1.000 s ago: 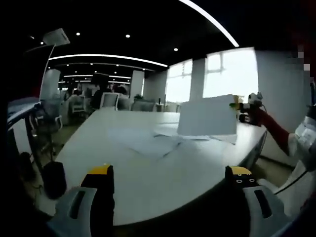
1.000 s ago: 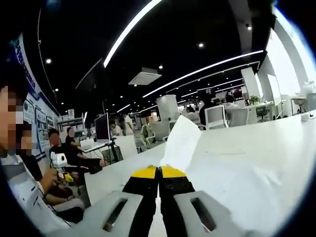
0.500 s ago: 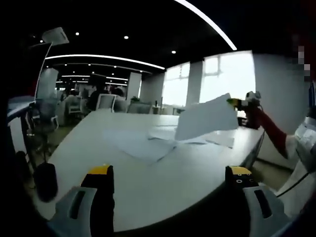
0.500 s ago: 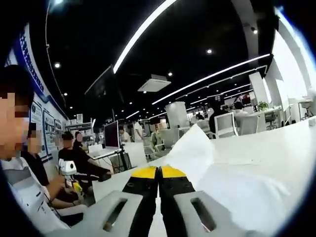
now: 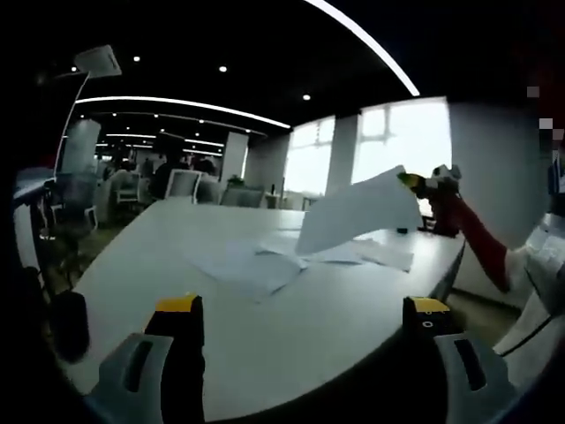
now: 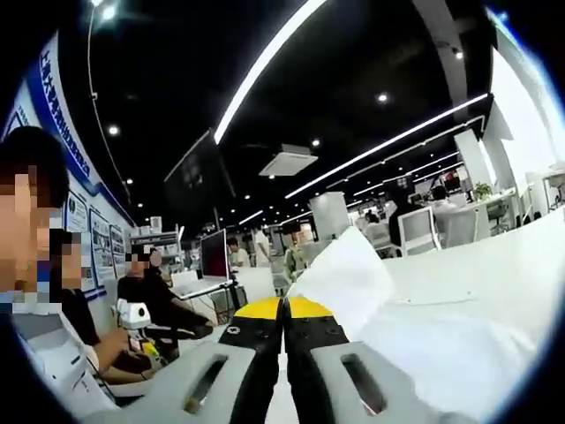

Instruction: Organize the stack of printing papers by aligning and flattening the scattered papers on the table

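Several white sheets [image 5: 265,262] lie scattered on the far part of a large white table [image 5: 291,327]. My right gripper [image 5: 408,182] holds one sheet [image 5: 353,212] by its corner, lifted and tilted above the pile. Seen along the right gripper's own jaws, that gripper [image 6: 283,308] is shut on the sheet [image 6: 344,278], which rises beyond the yellow tips over the papers on the table [image 6: 459,327]. My left gripper [image 5: 305,305] hangs open over the table's near edge, far from the papers, with nothing between its fingers.
A person's red sleeve [image 5: 477,238] reaches in from the right. Office chairs [image 5: 181,184] and bright windows [image 5: 388,146] stand behind the table. Seated people [image 6: 146,296] and a monitor [image 6: 214,254] are at desks to the left in the right gripper view.
The right gripper has lifted the held sheet higher and tipped it from upright to slanted over the pile. Both views shifted slightly; the left gripper stays open.
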